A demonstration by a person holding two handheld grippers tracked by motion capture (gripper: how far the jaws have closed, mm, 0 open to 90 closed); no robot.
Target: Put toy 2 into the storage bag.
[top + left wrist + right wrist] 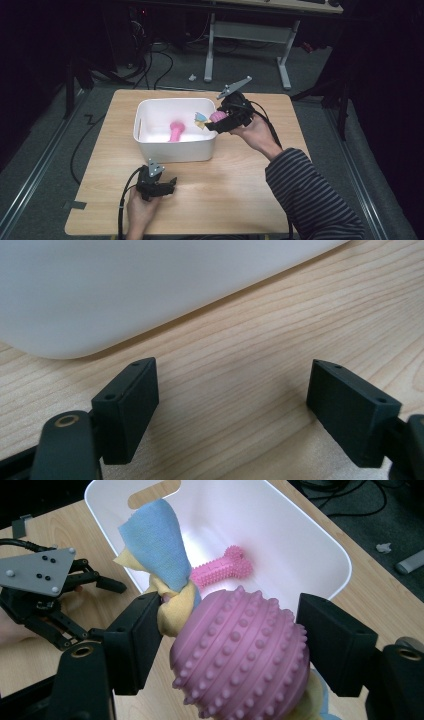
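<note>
Left gripper (172,183) gaping, empty, on table (235,190); right gripper (227,645) clamping studded pink ball (240,655), knotted cloth (160,560) half-hidden, over white bin (150,142).

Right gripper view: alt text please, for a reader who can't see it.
A studded pink ball knotted with blue and yellow cloth sits between the right gripper's jaws above a white bin holding a pink bone toy.

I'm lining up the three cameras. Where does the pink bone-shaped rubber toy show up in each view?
High view: the pink bone-shaped rubber toy lies on the floor of the white plastic bin, near its middle.
Left gripper view: not in it; the bin's outer wall blocks the inside.
Right gripper view: upper centre, in the bin, behind the knobbly pink ball.
Shared landmark: the white bin.
</note>
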